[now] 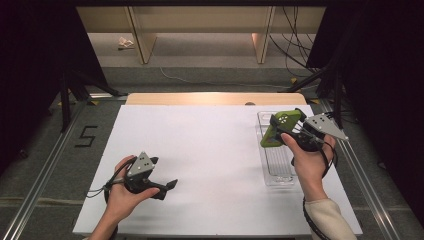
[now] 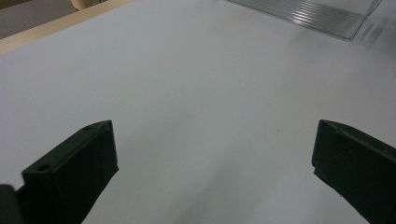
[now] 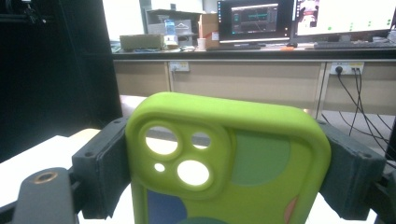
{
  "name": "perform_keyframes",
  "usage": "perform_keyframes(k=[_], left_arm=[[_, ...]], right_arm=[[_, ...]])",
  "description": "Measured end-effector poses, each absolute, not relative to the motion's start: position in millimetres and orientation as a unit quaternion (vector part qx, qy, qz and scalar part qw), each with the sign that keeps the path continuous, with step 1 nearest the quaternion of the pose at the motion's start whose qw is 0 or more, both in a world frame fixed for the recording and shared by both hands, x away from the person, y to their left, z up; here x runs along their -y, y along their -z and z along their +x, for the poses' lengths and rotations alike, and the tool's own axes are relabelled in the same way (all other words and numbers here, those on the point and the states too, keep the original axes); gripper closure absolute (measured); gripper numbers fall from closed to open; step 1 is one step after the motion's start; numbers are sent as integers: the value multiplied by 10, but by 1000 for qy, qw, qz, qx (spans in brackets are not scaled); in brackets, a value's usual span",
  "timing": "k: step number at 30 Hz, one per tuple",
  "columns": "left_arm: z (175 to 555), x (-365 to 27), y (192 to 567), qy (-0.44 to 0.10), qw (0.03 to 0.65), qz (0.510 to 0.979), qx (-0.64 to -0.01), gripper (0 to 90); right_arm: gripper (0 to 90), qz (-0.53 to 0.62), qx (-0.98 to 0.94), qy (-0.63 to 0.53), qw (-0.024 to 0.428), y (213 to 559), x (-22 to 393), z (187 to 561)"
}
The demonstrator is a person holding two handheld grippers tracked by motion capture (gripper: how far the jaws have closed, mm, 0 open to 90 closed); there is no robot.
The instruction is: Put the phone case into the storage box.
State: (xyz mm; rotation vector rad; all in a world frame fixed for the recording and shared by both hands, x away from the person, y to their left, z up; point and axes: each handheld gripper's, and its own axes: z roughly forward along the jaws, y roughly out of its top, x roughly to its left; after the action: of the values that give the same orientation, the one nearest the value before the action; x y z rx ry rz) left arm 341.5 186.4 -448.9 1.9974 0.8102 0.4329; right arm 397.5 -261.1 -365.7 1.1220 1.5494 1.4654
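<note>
My right gripper [image 1: 287,124] is shut on a lime-green phone case [image 1: 276,132], held in the air over the far end of a clear plastic tray [image 1: 278,170] at the table's right side. In the right gripper view the phone case [image 3: 224,158] stands upright with its camera cut-outs facing me, clamped by its two long edges between the black pads [image 3: 100,163]. My left gripper [image 1: 166,171] rests low over the white table [image 1: 210,150] at the near left, its jaws pointing right. In its own view the left gripper [image 2: 215,158] is open with bare table between the jaws.
The tray [image 2: 322,14] lies lengthwise along the table's right edge. A wooden strip [image 1: 215,98] runs along the far edge. Tripod legs [image 1: 65,100] and cables [image 1: 295,50] stand on the floor beyond. Desks with monitors [image 3: 254,21] line the far wall.
</note>
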Motion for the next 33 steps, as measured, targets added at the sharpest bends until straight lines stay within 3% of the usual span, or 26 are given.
perform_keyframes(k=[33], left_arm=[[3418, -1872, 4488, -177, 454, 809, -329, 0]], right_arm=[[165, 441, -604, -554, 364, 3701, 2666, 4013]])
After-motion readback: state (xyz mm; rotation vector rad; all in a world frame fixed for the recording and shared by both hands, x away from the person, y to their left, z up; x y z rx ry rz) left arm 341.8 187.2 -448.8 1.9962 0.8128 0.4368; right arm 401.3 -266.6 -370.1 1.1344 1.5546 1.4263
